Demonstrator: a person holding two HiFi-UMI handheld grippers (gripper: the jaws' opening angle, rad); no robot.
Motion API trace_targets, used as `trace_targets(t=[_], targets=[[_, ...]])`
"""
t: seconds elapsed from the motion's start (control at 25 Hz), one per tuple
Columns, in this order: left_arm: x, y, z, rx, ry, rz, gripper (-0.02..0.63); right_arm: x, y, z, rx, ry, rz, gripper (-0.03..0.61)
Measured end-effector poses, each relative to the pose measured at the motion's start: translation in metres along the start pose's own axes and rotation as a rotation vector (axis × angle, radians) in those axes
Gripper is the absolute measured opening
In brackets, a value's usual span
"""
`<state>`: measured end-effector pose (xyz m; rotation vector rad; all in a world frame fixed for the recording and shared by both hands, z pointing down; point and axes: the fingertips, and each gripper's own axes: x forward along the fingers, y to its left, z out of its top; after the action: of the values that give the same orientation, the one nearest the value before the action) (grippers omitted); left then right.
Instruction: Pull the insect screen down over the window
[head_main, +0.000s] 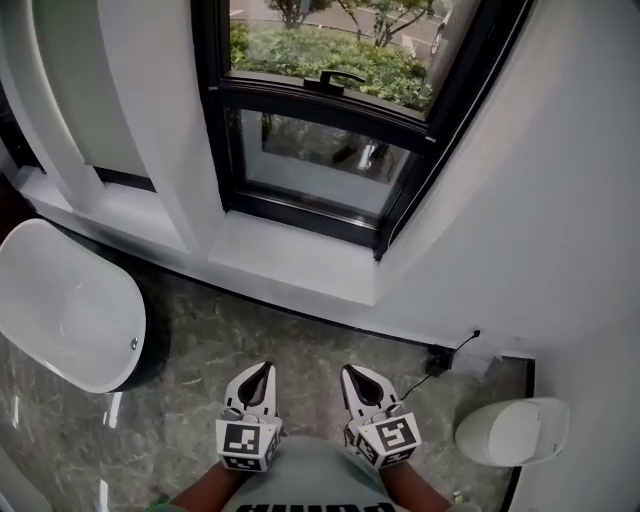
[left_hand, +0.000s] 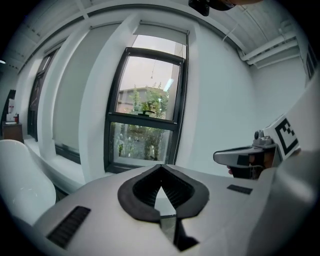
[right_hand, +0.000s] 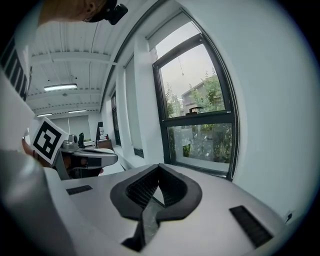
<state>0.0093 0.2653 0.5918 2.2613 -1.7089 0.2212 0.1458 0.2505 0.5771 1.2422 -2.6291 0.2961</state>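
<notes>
We hold two grippers, the left gripper (head_main: 264, 370) and the right gripper (head_main: 356, 373), side by side over the stone floor (head_main: 200, 335), each with jaws pressed together and empty. One black-framed window (head_main: 330, 150) stands ahead above its white sill (head_main: 290, 262), well apart from both grippers, and we cannot make out its screen. One white bathtub (head_main: 60, 310) sits by the floor's left edge.

**Window** (head_main: 320, 165): tall, black-framed and upright in a white recess, at the upper centre of the head view, above a white sill (head_main: 290, 262). A horizontal rail divides it into an upper and a lower pane, and a black handle (head_main: 333, 78) sits on the rail. Both panes are uncovered, with greenery visible through them. A thin cord (right_hand: 181, 65) hangs within the upper pane. The insect screen is not drawn down.
</notes>
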Motion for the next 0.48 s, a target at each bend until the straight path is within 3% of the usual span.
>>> trace_targets(t=[0.2, 0.48], targets=[[0.018, 0.06, 0.021, -0.004, -0.013, -0.017, 0.012, 0.056, 0.012, 0.031, -0.005, -0.021, -0.008, 0.003], [0.048, 0.109, 0.032, -0.036, -0.02, 0.019, 0.012, 0.121, 0.031, 0.042, -0.04, -0.007, 0.087, 0.003]])
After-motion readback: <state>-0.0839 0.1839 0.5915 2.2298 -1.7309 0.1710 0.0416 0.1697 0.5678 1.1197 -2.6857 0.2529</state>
